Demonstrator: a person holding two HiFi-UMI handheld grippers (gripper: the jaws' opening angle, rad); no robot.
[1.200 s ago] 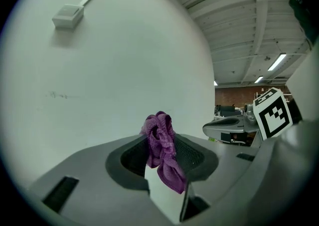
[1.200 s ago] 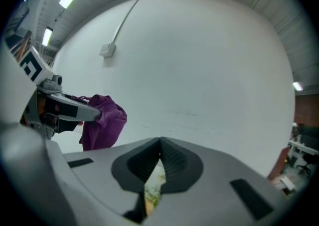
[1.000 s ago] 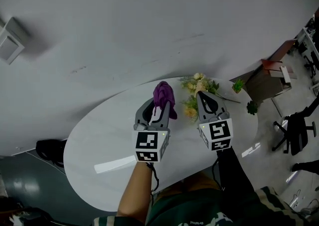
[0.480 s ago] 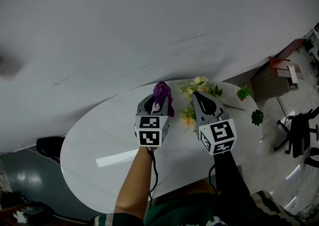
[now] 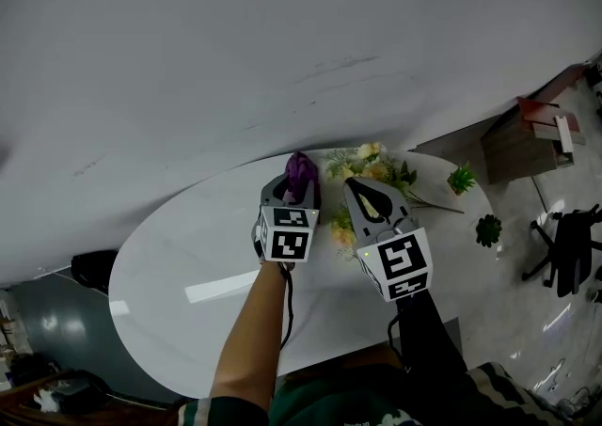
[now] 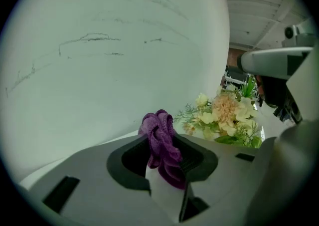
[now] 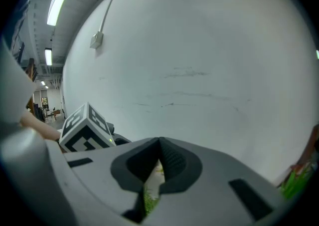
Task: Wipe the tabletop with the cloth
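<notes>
- Cloth (image 5: 300,170), purple and bunched, sits clamped in the left gripper (image 5: 294,187), just left of the flowers (image 5: 369,161).
- Right gripper (image 7: 160,142), nearer than the flowers, has its jaws together and empty.
- Wiping looks not yet begun; the whole surface (image 5: 188,260) seems left.

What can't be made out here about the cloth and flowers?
Whether cloth touches table: head view, left gripper covers its underside; left gripper view shows no contact line.
Near part of flowers: head view, right gripper covers it; right gripper view, only a sliver between the jaws.
</notes>
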